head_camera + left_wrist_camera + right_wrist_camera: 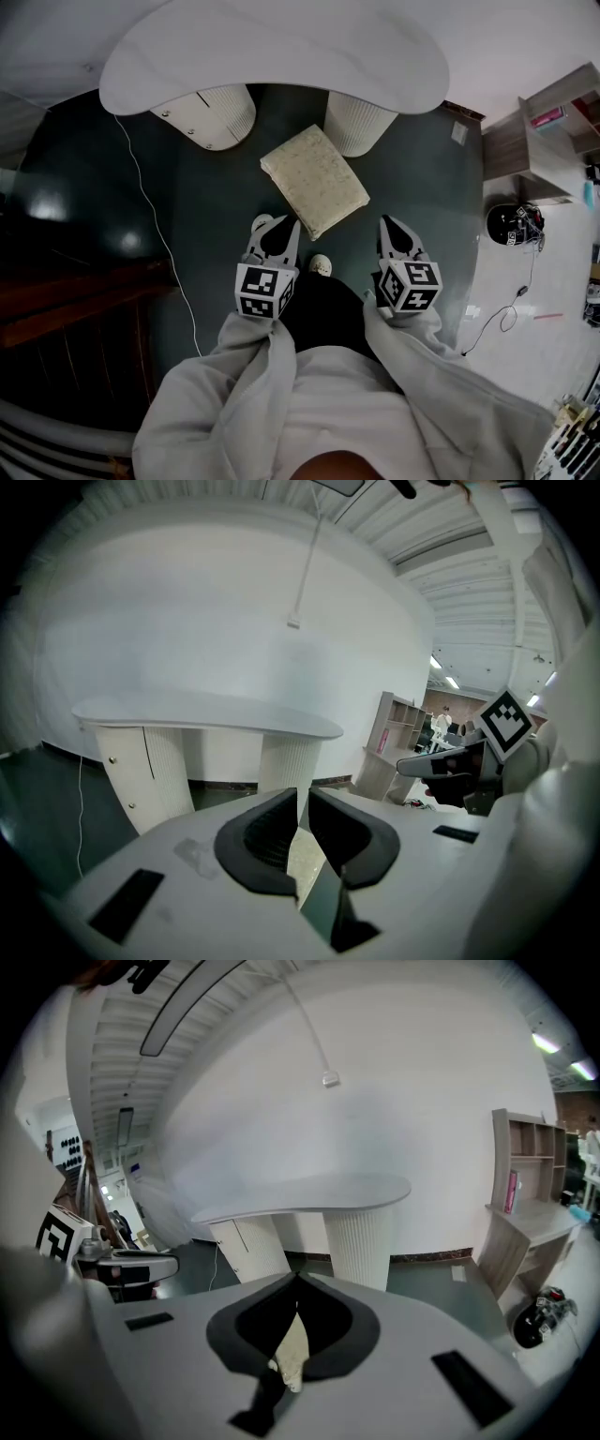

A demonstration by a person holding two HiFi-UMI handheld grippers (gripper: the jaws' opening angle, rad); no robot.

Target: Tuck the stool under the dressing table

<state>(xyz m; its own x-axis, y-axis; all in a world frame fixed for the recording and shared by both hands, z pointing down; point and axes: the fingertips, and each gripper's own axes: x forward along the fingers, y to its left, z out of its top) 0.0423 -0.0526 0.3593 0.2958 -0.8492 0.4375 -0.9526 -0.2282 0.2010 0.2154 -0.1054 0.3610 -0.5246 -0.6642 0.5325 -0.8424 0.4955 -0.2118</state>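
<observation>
Standing on the dark floor (206,244), the stool (314,180) sits at 6 o'clock of the dressing table (281,47), just short of its two ribbed legs (361,122). The left tool (274,225) hangs near the stool's 7 o'clock, jaws closed on nothing. The right tool (394,225) hangs at 4 o'clock, jaws likewise closed and empty.

Stool (314,180) on floor (206,234), before dressing table (272,52)
</observation>
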